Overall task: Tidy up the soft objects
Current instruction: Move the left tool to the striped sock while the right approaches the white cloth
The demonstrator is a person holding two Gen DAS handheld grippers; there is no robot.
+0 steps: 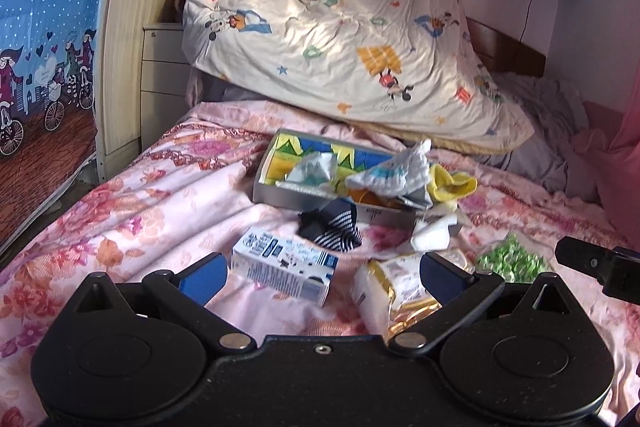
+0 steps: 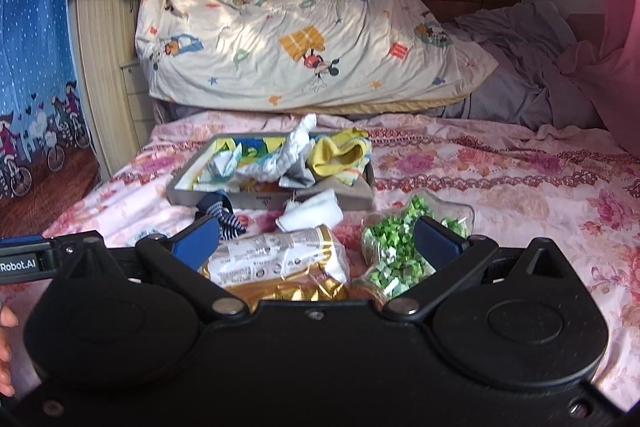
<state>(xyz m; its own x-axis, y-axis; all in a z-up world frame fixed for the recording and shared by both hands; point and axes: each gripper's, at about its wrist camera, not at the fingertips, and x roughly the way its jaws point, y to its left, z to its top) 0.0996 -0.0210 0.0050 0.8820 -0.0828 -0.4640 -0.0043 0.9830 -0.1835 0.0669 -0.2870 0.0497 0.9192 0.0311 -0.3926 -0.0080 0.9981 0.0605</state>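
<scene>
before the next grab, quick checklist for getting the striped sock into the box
1. Left gripper open and empty: ok.
2. Right gripper open and empty: ok.
3. Striped sock outside the box, on the bedspread just in front of it: ok, reachable.
4. Path to the sock: not ok, the milk carton lies between the left gripper and the sock.
5. Room in the box: ok, its left end shows bare bottom; the right end is piled with cloths.
6. White cloth also outside the box: not ok, still to be put away.
</scene>
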